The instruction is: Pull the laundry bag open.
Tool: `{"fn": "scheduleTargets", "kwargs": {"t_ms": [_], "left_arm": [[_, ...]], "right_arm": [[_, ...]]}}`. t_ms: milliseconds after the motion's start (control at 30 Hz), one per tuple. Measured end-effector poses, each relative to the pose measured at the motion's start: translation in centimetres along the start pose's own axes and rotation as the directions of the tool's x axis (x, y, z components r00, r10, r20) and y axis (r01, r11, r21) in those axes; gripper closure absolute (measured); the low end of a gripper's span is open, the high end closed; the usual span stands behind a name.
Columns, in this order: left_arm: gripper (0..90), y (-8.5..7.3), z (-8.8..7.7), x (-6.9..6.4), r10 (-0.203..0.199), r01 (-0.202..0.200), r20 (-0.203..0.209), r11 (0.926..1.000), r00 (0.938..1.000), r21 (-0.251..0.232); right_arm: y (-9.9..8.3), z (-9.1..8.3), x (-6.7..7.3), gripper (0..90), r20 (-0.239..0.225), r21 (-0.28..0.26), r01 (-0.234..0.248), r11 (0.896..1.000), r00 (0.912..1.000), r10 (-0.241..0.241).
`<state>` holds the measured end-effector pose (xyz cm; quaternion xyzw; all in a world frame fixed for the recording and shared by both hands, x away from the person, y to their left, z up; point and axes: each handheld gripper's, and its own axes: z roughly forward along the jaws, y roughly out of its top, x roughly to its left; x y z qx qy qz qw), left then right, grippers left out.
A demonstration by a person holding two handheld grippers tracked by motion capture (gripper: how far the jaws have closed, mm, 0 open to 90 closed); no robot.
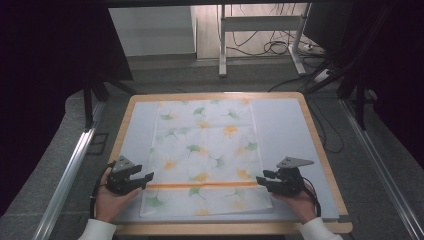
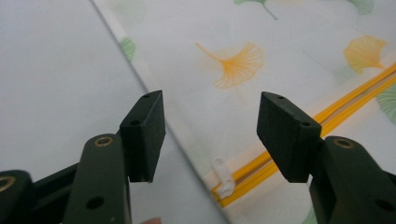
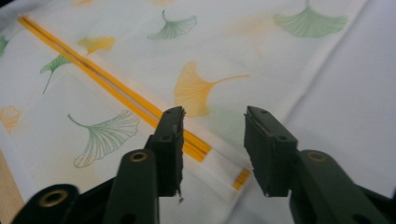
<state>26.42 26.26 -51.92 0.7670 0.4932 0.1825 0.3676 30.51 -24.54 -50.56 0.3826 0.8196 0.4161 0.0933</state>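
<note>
A: Describe the work item.

B: A flat rectangular fabric cover [image 1: 205,155] lies on a pale grey mat [image 1: 285,130] atop a wooden table [image 1: 327,165]. The cloth is white, finely woven, printed with green and orange ginkgo leaves. An orange zipper [image 1: 200,185] runs straight across it near the person's edge; in the left gripper view its white pull tab [image 2: 223,175] sits at the cover's left end.

A: Gripper condition?

B: The left gripper [image 1: 142,178] rests at the zipper's left end, the right gripper [image 1: 264,179] at its right end. Both sets of black, matte, block-shaped jaws stand apart, with nothing pinched between them (the cloth lies flat beneath). In each gripper view the cover's edge passes below the gap.

A: Limits of observation?

B: The zipper's right end [image 3: 240,178] is partly masked by a jaw. The hands are partly covered by the gripper bodies. Whether the jaw tips touch the cloth cannot be determined.
</note>
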Motion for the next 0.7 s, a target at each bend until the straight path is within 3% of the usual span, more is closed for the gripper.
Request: {"fn": "scheduleTargets", "kwargs": {"t_ms": [167, 333, 467, 700], "left_arm": [[40.0, -0.5, -0.5, 1.0, -0.032, 0.031, -0.027, 0.9995, 0.9991, -0.008], [41.7, -1.0, -1.0, 1.2, -0.045, 0.045, -0.051, 0.9989, 0.9977, -0.014], [41.6, -1.3, -1.2, 1.2, -0.052, 0.051, -0.061, 0.9986, 0.9968, -0.016], [40.9, -1.3, -0.8, 1.2, -0.036, 0.036, -0.057, 0.9993, 0.9977, 0.005]], "right_arm": [[-0.6, -1.6, -1.9, 47.6, 0.039, -0.046, -0.009, 0.999, 0.9992, 0.011], [-0.9, -2.3, -3.6, 44.2, 0.077, -0.052, -0.029, 0.998, 0.9965, 0.033], [-0.8, -2.2, -3.9, 43.3, 0.077, -0.06, -0.034, 0.998, 0.9962, 0.039], [-0.7, -1.9, -3.5, 42.2, 0.069, -0.046, -0.003, 0.999, 0.9976, 0.006]]}}
